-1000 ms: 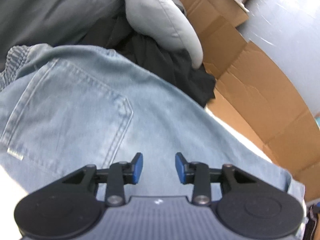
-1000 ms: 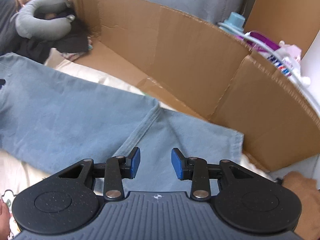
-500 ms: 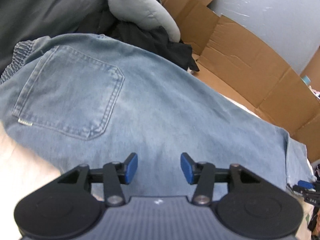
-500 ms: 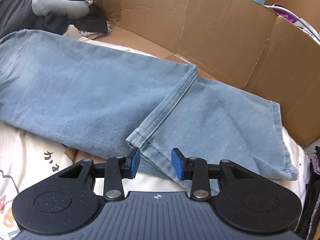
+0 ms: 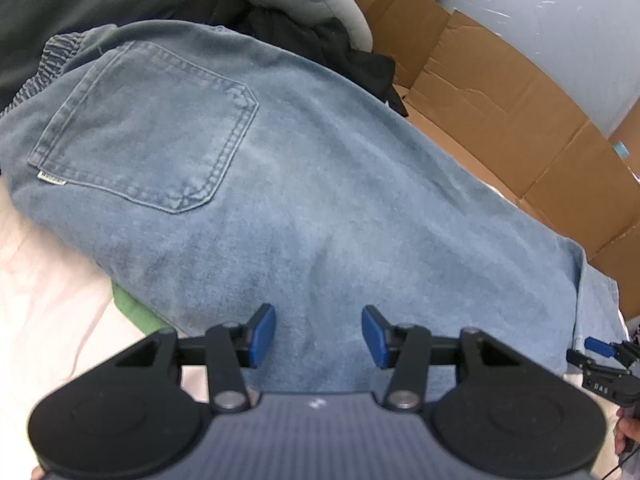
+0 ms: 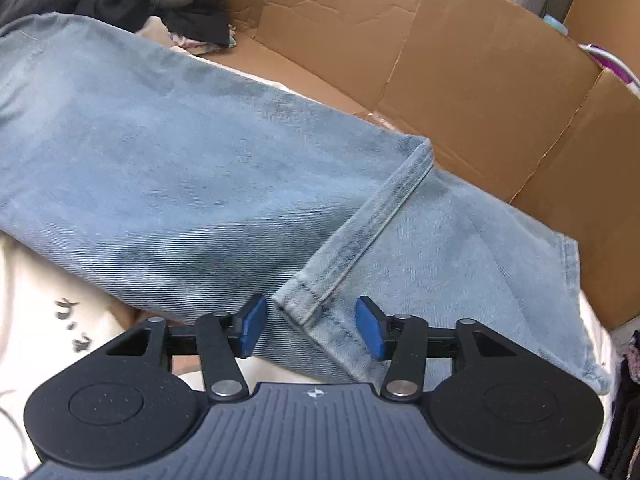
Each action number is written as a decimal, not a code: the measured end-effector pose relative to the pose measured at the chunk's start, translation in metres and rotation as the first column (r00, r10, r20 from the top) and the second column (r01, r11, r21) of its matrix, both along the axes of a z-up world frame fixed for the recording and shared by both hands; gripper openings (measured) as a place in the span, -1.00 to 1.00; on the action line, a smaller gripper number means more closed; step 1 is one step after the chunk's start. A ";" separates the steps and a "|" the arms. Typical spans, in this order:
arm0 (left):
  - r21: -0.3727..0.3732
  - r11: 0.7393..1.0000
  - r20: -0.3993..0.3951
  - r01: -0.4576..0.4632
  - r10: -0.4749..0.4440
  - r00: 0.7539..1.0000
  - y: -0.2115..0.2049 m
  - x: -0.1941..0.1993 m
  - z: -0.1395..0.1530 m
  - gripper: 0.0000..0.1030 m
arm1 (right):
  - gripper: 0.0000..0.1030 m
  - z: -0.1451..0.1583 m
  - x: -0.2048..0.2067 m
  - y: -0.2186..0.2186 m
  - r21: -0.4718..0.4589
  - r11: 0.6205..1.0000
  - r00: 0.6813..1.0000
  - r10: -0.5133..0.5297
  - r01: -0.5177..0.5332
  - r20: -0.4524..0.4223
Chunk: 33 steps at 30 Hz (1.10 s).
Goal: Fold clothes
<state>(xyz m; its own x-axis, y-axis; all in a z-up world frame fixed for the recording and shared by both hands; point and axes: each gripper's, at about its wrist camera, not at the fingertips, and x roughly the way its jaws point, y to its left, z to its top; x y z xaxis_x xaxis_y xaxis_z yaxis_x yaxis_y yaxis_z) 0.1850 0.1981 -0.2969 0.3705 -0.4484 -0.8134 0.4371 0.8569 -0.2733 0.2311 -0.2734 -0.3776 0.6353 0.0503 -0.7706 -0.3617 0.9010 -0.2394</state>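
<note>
With jaws opening over the hem [image 6: 320, 300] of the light-blue denim jeans [image 6: 160, 152], the right gripper [image 6: 310, 328] is risking pinching only the top layer, while the left gripper [image 5: 318, 334] is hanging spread above the jeans' near edge, gripping nothing

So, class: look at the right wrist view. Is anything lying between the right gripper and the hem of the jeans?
Nothing visible does. The right gripper hangs just over the hem of the jeans, its jaws opening, with bare denim between the pads and no pad pressing on it. The cardboard stands behind the jeans, out of the way.
</note>
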 end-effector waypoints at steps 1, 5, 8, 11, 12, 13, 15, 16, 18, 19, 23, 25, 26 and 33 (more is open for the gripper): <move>-0.001 1.000 0.000 -0.001 0.001 1.000 0.000 0.000 0.000 0.00 | 0.12 0.001 0.000 -0.002 -0.011 1.000 1.000 -0.005 0.005 0.006; -0.006 1.000 0.000 -0.005 0.005 1.000 0.003 0.000 0.001 0.00 | 0.06 0.009 -0.003 -0.009 -0.057 0.998 0.998 -0.028 0.031 0.055; -0.009 1.000 -0.003 -0.011 0.011 1.000 0.004 -0.001 -0.001 0.00 | -0.09 0.016 -0.005 -0.015 -0.082 0.995 0.994 -0.051 0.059 0.099; -0.004 1.000 -0.009 -0.014 0.014 1.000 0.005 -0.003 -0.004 0.00 | -0.09 0.013 0.001 -0.020 -0.080 0.994 0.995 -0.067 0.073 0.080; -0.001 1.000 -0.010 -0.014 0.014 1.000 0.006 -0.004 -0.005 0.00 | -0.09 0.010 0.002 -0.020 -0.083 0.994 0.995 -0.066 0.072 0.071; 0.002 1.000 -0.010 -0.013 0.013 1.000 0.006 -0.005 -0.005 0.00 | -0.09 0.007 0.003 -0.020 -0.085 0.994 0.996 -0.064 0.069 0.068; 0.005 1.000 -0.010 -0.012 0.012 1.000 0.006 -0.006 -0.006 0.00 | -0.09 0.002 0.003 -0.017 -0.089 0.994 0.996 -0.056 0.062 0.068; 0.006 1.000 -0.010 -0.012 0.012 1.000 0.006 -0.006 -0.006 0.01 | -0.09 0.001 0.002 -0.015 -0.091 0.994 0.996 -0.051 0.057 0.072; 0.008 1.000 -0.009 -0.010 0.010 1.000 0.005 -0.007 -0.006 0.01 | -0.09 -0.001 -0.002 -0.011 -0.100 0.994 0.996 -0.035 0.044 0.082; 0.010 1.000 -0.008 -0.009 0.009 1.000 0.005 -0.007 -0.006 0.01 | -0.09 -0.002 -0.004 -0.009 -0.114 0.993 0.996 -0.023 0.033 0.089; 0.014 1.000 -0.004 -0.004 0.004 1.000 0.004 -0.008 -0.006 0.03 | -0.09 -0.004 -0.012 -0.001 -0.155 0.988 0.993 0.025 -0.007 0.116; 0.015 1.000 -0.003 -0.002 0.002 1.000 0.003 -0.008 -0.005 0.03 | -0.10 -0.001 -0.012 -0.002 -0.158 0.987 0.993 0.027 -0.008 0.116; 0.014 1.000 -0.001 -0.001 0.001 1.000 0.004 -0.009 -0.005 0.03 | -0.10 0.002 -0.013 -0.003 -0.163 0.987 0.992 0.023 -0.003 0.124; 0.014 1.000 -0.005 -0.003 0.003 1.000 0.005 -0.009 -0.006 0.03 | -0.10 0.010 -0.012 -0.023 -0.167 0.984 0.991 -0.048 0.069 0.126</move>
